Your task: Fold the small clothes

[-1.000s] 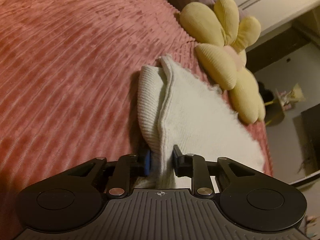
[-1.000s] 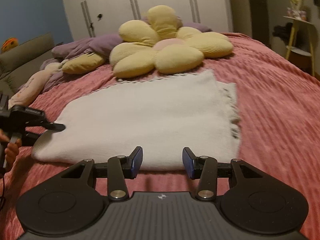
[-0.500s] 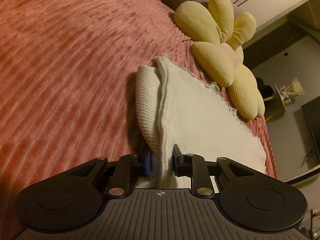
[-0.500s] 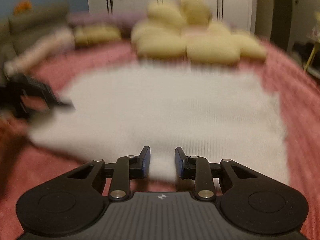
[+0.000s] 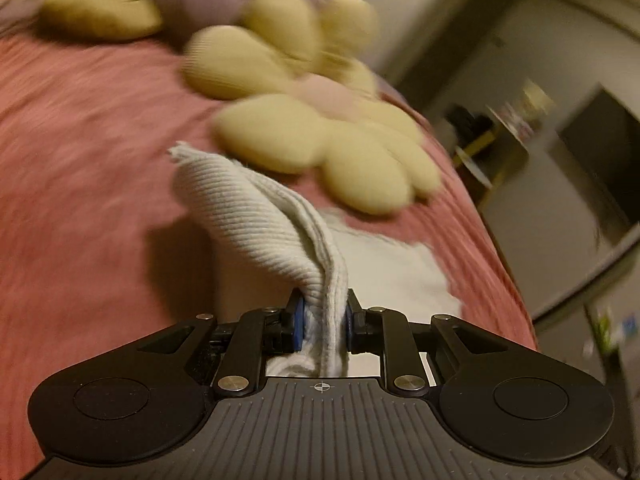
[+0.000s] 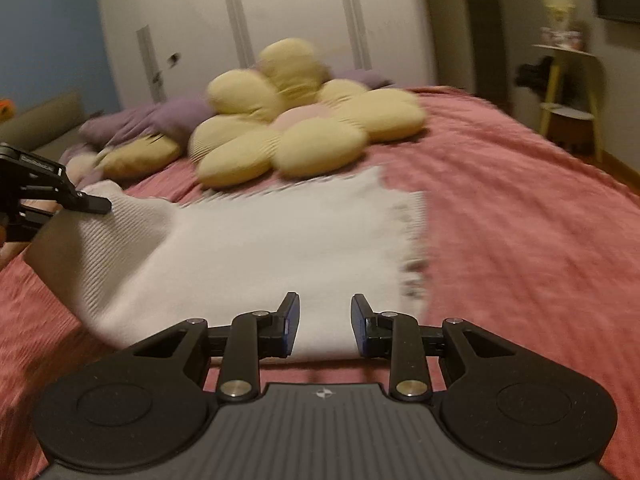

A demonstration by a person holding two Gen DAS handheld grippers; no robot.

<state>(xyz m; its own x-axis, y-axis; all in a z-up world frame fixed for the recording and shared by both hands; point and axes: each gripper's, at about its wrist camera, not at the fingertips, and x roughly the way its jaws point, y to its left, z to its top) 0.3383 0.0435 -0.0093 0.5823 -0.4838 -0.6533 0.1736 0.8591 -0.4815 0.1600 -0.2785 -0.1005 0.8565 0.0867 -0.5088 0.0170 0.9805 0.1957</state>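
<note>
Left wrist view
- Left gripper: black fingers with blue pads, pinched tight on a bunched edge of cloth that fills the narrow gap between them.
- White knit garment: cream-white, finely ribbed; the gripped edge rises off the bed as a tented fold, while a flat part lies on the bedspread to the right behind it.
- Bedspread: pink-red, plush, with a rippled woven texture; blurred.
- Flower cushion: pale yellow, puffy rounded petals with corded ribbing, just beyond the garment; blurred.

Right wrist view
- Right gripper: fingers parted with a clear gap, nothing between them; they hover just over the near hem of the garment.
- White knit garment: spread as a broad, roughly rectangular sheet on the bed, right edge ragged or fringed, left corner lifted.
- Left gripper: black tip at far left, clamped on that lifted corner.
- Flower cushion: yellow petals around a pink centre, touching or just beyond the garment's far edge.
- Purple pillows: soft, crumpled, behind the cushion.
- Wardrobe: white doors with long vertical handles.
- Yellow side table: at far right.
</note>
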